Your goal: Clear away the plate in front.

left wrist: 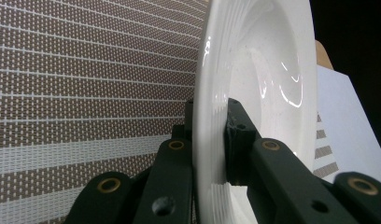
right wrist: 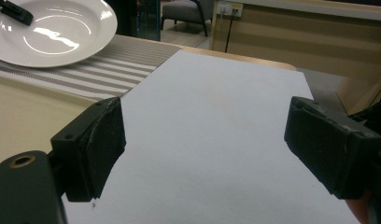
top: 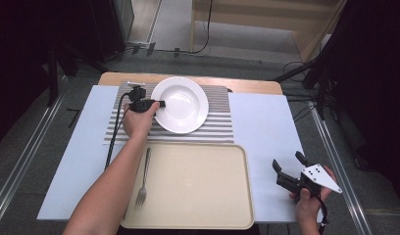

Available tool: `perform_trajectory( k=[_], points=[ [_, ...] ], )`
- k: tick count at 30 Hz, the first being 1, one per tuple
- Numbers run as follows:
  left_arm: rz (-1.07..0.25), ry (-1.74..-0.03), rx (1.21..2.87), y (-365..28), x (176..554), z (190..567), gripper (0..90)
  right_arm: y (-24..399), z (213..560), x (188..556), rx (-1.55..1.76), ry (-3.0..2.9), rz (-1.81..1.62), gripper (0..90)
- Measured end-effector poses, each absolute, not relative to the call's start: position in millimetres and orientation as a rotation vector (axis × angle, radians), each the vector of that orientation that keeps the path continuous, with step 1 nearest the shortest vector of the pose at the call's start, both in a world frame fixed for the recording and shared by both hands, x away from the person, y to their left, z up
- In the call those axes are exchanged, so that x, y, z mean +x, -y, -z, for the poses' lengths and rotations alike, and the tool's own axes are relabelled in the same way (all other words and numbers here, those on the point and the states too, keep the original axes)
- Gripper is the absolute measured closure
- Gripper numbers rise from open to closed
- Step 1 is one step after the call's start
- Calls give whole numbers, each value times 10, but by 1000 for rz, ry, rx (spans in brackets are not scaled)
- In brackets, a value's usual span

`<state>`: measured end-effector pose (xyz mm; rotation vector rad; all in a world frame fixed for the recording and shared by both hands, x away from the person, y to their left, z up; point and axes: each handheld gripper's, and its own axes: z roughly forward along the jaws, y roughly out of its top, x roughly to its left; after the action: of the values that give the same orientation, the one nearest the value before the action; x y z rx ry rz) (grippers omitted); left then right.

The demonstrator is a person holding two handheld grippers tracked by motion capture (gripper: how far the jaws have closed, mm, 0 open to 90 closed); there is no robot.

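While the person's left hand [top: 137, 120] reaches fwd over the striped placemat [top: 215, 128], the left gripper [top: 160, 104] has the near-left rim of the white plate [top: 181, 105] pinched between its jaws. Seen from the left gripper view, the plate's rim [left wrist: 209, 140] runs upright between the two black pads, one pad on the underside, one on the top face, both pressing on it, so the jaws are nearly closed w/ just the rim's thickness between them. Plate sits on the placemat at the far middle of the table, just beyond the beige tray [top: 193, 183]. Can't tell whether the gripped edge is lifted off the mat.

Fork [top: 143, 178] lies on the tray's left side, tines toward the person, well apart from the plate.

Right gripper [top: 287, 165] is at the near-right corner, over the white table cover [top: 266, 127], well away from plate and tray. Its jaws stand wide apart w/ nothing between them; the right gripper view shows bare white cover [right wrist: 216, 130] between the two pads, plate [right wrist: 53, 32] far off at upper left.
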<state>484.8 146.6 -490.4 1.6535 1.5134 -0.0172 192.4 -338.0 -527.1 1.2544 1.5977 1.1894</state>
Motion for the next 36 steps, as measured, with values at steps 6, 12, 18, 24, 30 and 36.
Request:
perform_trajectory(
  k=[6,12,18,24,30,36],
  points=[
    [24,-1524,1648,-1473,4862,4927,798,3377,5271,1923,1254,-1599,-1189,133],
    [43,-1530,1622,-1481,4851,4925,814,3377,5272,1924,1254,-1600,-1190,134],
    [65,-1564,1591,-1487,4860,4943,816,3379,5272,1924,1253,-1600,-1189,133],
    [137,-1580,1561,-1534,4878,5005,817,3378,5272,1924,1252,-1602,-1192,133],
    [195,-1617,1515,-1570,4889,5067,817,3378,5272,1924,1253,-1602,-1191,134],
    [229,-1636,1486,-1618,4905,5076,818,3382,5272,1924,1254,-1599,-1191,134]
  ],
)
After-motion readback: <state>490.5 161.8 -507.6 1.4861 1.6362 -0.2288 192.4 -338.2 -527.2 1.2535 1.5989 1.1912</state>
